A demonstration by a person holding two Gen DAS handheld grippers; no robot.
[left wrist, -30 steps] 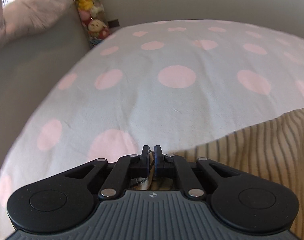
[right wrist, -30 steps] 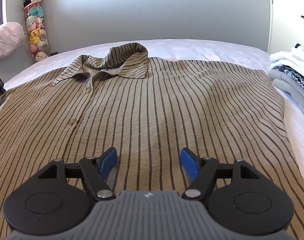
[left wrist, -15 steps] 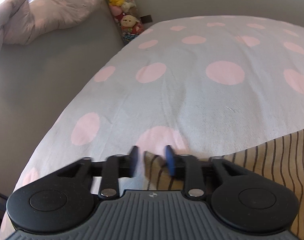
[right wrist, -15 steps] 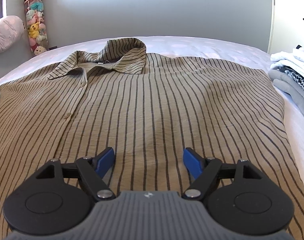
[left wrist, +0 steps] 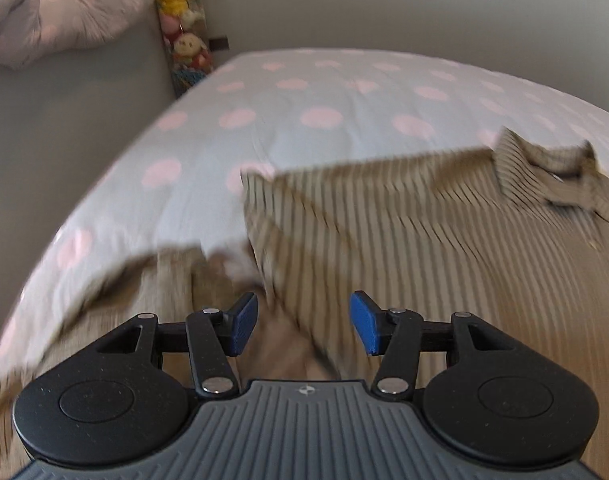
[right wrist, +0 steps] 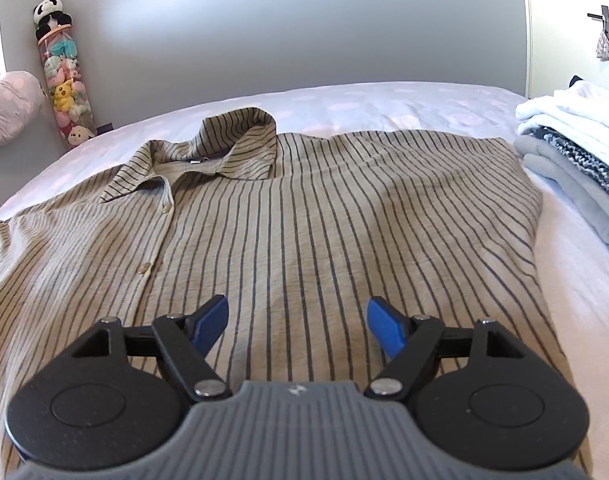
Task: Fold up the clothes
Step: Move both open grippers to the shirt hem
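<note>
Nearest to me, the right gripper (right wrist: 297, 320) hangs just above the lower front of the striped shirt (right wrist: 304, 216), its blue pads spread wide with nothing between them. The left gripper (left wrist: 303, 323) is over the shirt's left side, where a sleeve (left wrist: 176, 276) lies bunched and blurred beside the body of the garment; its jaws have just been opening and now stand apart, gripping nothing, the cloth lying loose below them. The shirt itself is spread face up across the bed (right wrist: 576, 280), beige with dark vertical stripes, the button placket (right wrist: 144, 268) running up left of centre to an open collar (right wrist: 240, 136) that stands up a little at the far end. In the left wrist view the shoulder edge of the shirt makes a straight line across the pale sheet with pink dots (left wrist: 304, 120). To the right of the shirt, just beside its edge, sits a stack of folded clothes (right wrist: 576, 148), white on top of grey. Beyond the bed, in the far left corner, a tall clear tube of plush toys (right wrist: 66, 92) stands against the grey wall, a panda (right wrist: 48, 10) perched on top, with a pink pillow (right wrist: 8, 108) near it.
</note>
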